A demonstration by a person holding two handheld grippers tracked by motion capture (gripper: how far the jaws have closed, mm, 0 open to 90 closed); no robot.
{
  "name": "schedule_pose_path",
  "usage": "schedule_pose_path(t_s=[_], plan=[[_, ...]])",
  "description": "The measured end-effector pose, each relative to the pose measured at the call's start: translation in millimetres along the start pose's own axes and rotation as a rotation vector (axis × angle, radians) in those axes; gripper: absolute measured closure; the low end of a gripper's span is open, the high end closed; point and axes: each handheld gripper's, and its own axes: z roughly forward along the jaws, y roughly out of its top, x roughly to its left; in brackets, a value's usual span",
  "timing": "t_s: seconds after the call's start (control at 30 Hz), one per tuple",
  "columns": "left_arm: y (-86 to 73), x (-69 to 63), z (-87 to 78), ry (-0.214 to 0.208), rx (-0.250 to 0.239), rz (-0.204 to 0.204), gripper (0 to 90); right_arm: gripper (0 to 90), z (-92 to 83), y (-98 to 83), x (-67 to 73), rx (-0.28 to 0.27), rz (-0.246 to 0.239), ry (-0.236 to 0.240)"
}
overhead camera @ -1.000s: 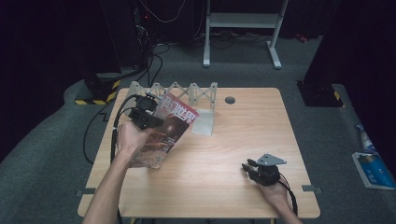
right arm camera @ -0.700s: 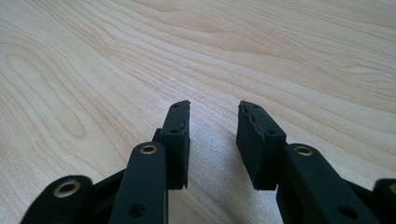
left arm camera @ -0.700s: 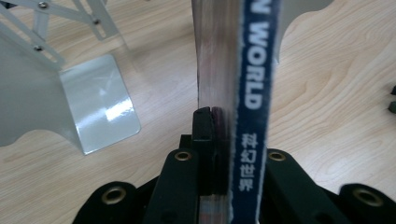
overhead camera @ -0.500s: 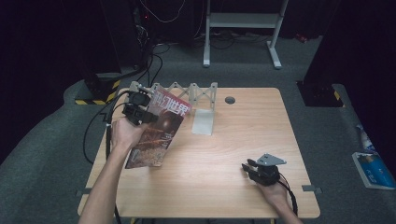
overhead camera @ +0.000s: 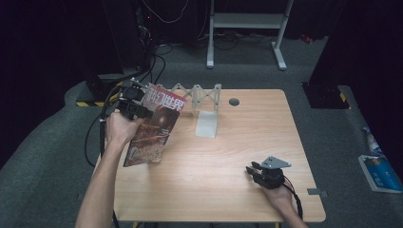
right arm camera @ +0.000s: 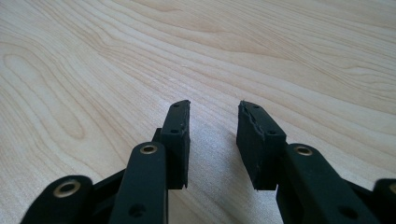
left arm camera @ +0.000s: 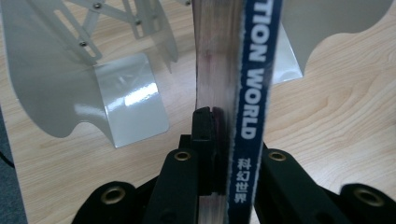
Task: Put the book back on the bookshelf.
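Nearest, right gripper [overhead camera: 256,173]: resting low on the table [overhead camera: 228,190], jaws standing apart with nothing between.
Left gripper [overhead camera: 138,110]: clamping the magazine [overhead camera: 156,128] at its spine, holding it tilted above the left edge.
Rack [overhead camera: 202,97]: lying just right and beyond; slots facing the magazine, bare wood between.

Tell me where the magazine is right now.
In the high view the magazine is at the table's far left, clamped in the left gripper, just left of the white metal rack.
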Motion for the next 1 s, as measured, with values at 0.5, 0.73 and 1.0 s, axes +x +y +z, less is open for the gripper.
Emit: schedule_pose_path(t_s=[0.5,0.73,1.0], plan=[[0.2,20.8,-8.0,0.019,-0.005,-0.066,82.9,64.4,0.0,0.0,0.2,0.0,0.002,0.0],[0.2,26.7,-13.1,0.008,-0.035,-0.101,83.1,64.4,0.0,-0.1,0.2,-0.001,0.002,0.0],[-2.3,35.2,-21.4,0.021,-0.113,-0.149,83.1,64.3,0.0,-0.1,0.1,-0.001,0.0,-0.001]])
